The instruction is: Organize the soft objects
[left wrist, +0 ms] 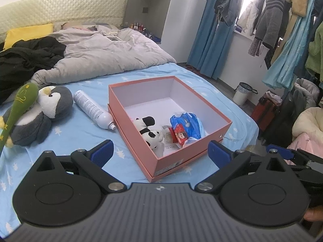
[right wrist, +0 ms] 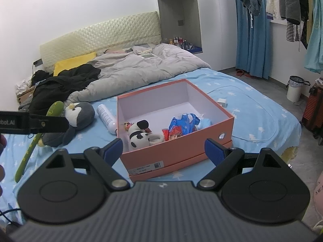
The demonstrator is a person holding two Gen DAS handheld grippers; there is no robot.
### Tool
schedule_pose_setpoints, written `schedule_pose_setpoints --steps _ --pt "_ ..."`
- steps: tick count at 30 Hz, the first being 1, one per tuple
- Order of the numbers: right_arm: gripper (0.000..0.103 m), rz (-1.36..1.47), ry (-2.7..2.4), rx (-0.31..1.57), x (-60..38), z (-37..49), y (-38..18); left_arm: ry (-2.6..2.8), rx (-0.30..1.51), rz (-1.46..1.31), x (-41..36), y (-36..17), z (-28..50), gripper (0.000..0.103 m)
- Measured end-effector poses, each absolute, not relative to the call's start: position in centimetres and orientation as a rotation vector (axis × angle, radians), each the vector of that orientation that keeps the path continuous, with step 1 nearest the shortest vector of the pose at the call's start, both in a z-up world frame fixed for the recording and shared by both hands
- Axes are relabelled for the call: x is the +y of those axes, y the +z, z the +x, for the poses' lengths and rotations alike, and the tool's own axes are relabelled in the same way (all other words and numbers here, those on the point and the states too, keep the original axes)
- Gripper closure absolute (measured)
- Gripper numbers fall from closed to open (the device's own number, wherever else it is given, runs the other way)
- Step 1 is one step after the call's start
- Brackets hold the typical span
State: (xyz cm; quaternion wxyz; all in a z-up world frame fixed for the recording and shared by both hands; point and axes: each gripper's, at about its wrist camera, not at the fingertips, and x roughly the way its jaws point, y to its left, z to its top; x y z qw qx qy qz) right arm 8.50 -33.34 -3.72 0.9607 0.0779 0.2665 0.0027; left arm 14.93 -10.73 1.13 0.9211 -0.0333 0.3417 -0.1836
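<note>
An open pink box (left wrist: 201,109) (right wrist: 229,119) rests on the blue bed sheet. Inside lie a black-and-white plush (left wrist: 150,130) (right wrist: 139,134) and a blue and red packet (left wrist: 186,126) (right wrist: 180,126). Left of the box lie a white spray can (left wrist: 91,109) (right wrist: 106,117), a grey penguin plush (left wrist: 43,114) (right wrist: 77,119) and a green soft stick (left wrist: 19,105) (right wrist: 36,139). My left gripper (left wrist: 160,149) stands open in front of the box, nothing between its fingers. My right gripper (right wrist: 163,149) is open too, just short of the box's near wall.
A grey duvet (left wrist: 105,50) (right wrist: 141,68), black clothes (left wrist: 26,58) and a yellow pillow (right wrist: 73,62) cover the bed's far half. Clothes hang on a rack at right, with a white bin (right wrist: 294,88) and an orange suitcase (right wrist: 315,111) on the floor.
</note>
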Motion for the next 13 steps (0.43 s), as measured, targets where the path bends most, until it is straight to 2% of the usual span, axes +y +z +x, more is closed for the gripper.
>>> schedule_pose_setpoints --steps 13 --pt "0.014 0.155 0.015 0.541 -33.11 8.5 -3.69 -0.364 0.694 -0.07 -10.18 1.3 15.04 0.002"
